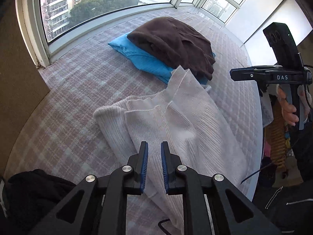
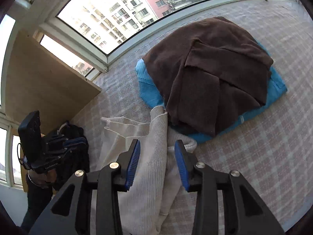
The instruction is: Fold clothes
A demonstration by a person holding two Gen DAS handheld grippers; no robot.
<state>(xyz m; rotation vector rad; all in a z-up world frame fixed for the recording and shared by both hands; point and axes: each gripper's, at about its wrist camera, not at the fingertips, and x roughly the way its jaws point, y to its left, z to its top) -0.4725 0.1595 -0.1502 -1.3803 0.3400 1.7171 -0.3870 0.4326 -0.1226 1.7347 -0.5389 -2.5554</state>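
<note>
Two grippers in hand, neither gripping. My left gripper (image 1: 154, 146) has its pads parted only a narrow slit, nothing pinched between them; the white ribbed sweater (image 1: 166, 121) lies directly beneath and runs ahead of the tips, half folded, its hem flopped over. My right gripper (image 2: 157, 146) stands at a middling width, over the same sweater's long edge, the cloth passing under the gap but not pressed by either pad.

Risk 1: the left slit is too narrow to take a doubled knit layer. If I drop on it as it stands, the tips push the fabric and rumple the fold.

Risk 2: the right pads straddle a ridge of several layers. Closing there may catch only the top one, and the fold slides apart on lifting.

Risk 3: just beyond the sweater's far end lies the folded brown garment (image 2: 211, 72) on the blue one (image 2: 277, 82); the sweater's corner touches that stack. Any forward drag could shove it askew.

Farther off, the checked bedcover (image 2: 264, 146) may bunch under dragging.
</note>
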